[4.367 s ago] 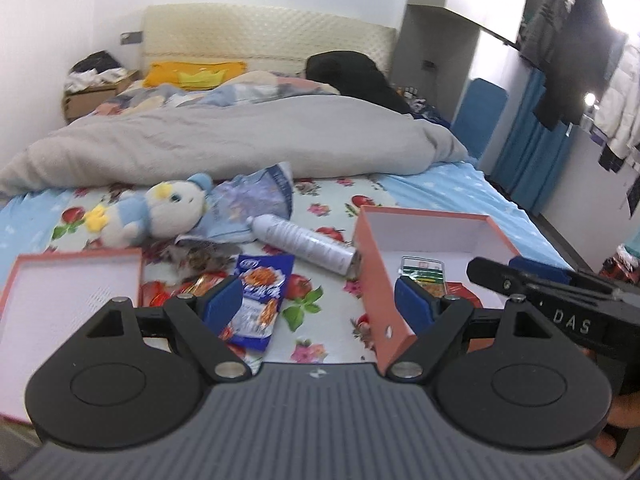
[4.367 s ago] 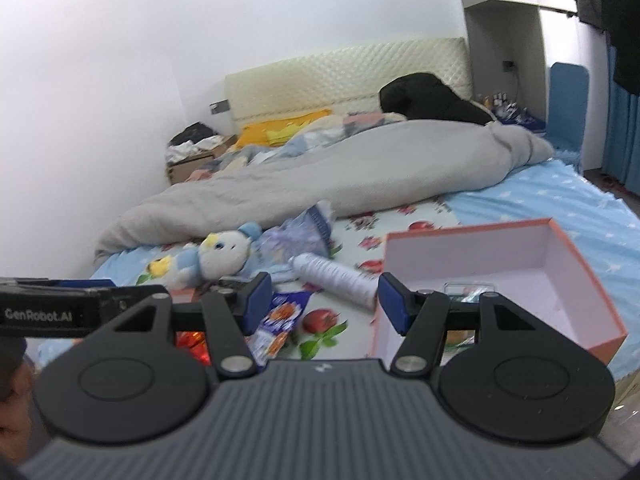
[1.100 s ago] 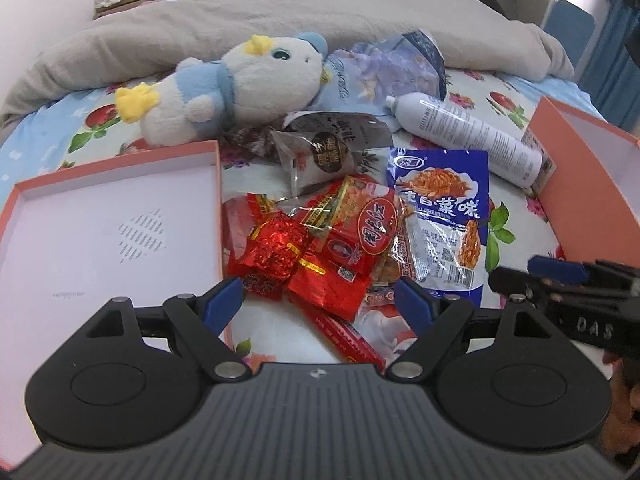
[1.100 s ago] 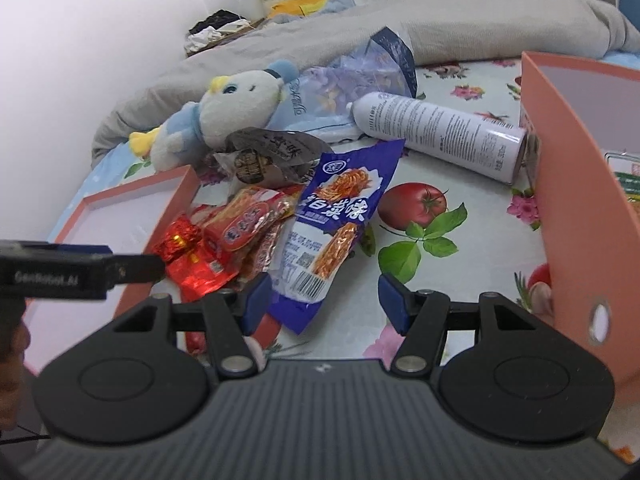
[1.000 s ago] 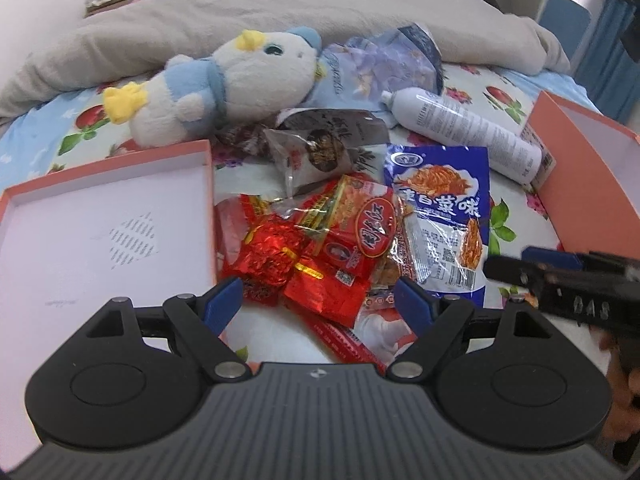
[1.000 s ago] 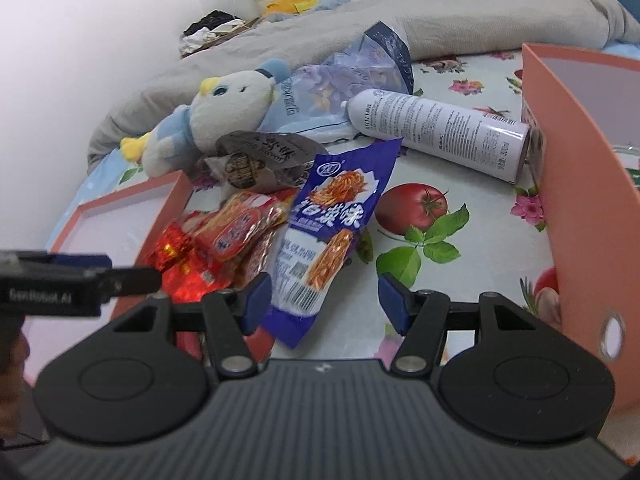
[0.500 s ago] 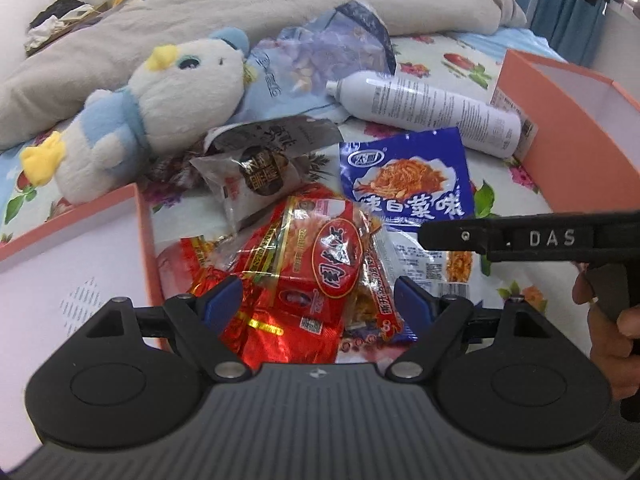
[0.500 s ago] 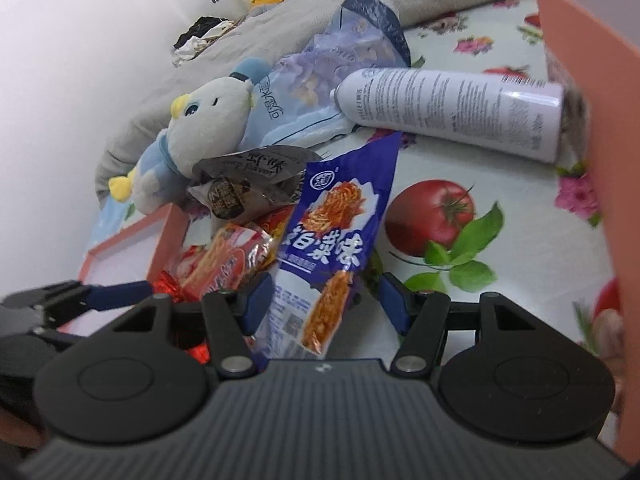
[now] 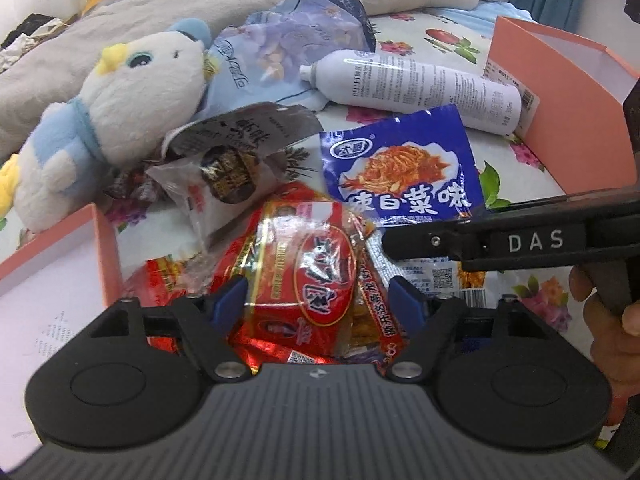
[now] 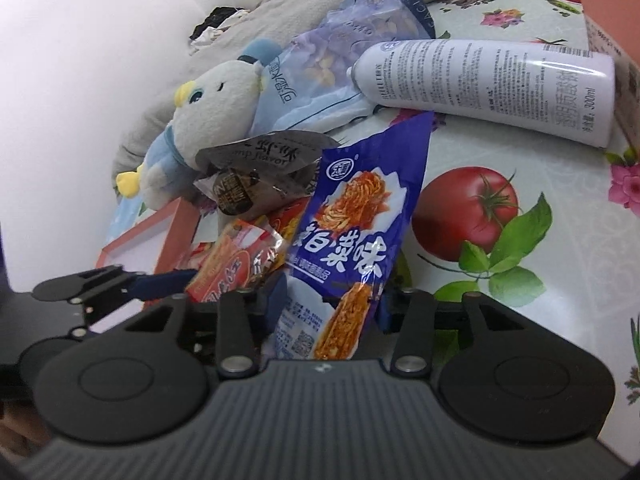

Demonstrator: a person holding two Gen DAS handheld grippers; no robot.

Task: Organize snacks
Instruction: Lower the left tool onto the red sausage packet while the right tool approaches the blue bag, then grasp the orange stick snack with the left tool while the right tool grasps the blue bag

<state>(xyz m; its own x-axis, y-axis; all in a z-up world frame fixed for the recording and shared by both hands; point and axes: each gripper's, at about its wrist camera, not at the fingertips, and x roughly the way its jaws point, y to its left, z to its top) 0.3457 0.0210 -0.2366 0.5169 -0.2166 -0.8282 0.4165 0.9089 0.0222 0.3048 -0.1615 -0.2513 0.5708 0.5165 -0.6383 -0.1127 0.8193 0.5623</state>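
A heap of snack packs lies on the flowered sheet. My left gripper [image 9: 317, 300] hangs low over it, jaws closing, with a red snack pack [image 9: 312, 276] between the blue pads, which do not visibly press on it. My right gripper [image 10: 330, 304] is closing on the lower end of a blue snack pack [image 10: 352, 220], and both pads touch its side edges. In the left wrist view the blue snack pack [image 9: 400, 168] lies under one of the right gripper's fingers [image 9: 424, 236]. A dark grey snack pack [image 9: 236, 160] rests behind the red ones.
An orange box [image 9: 560, 100] stands open at the right and its flat lid [image 9: 52, 264] lies at the left. A plush toy [image 9: 120, 108], a white spray can [image 9: 420, 84] and a tissue pack [image 9: 288, 48] lie behind the snacks. A hand [image 9: 612, 320] holds the right gripper.
Both grippers have dropped closer to the snack heap and their jaws have narrowed. The right gripper's pads have come in against the blue pack. The left gripper now straddles the red pack.
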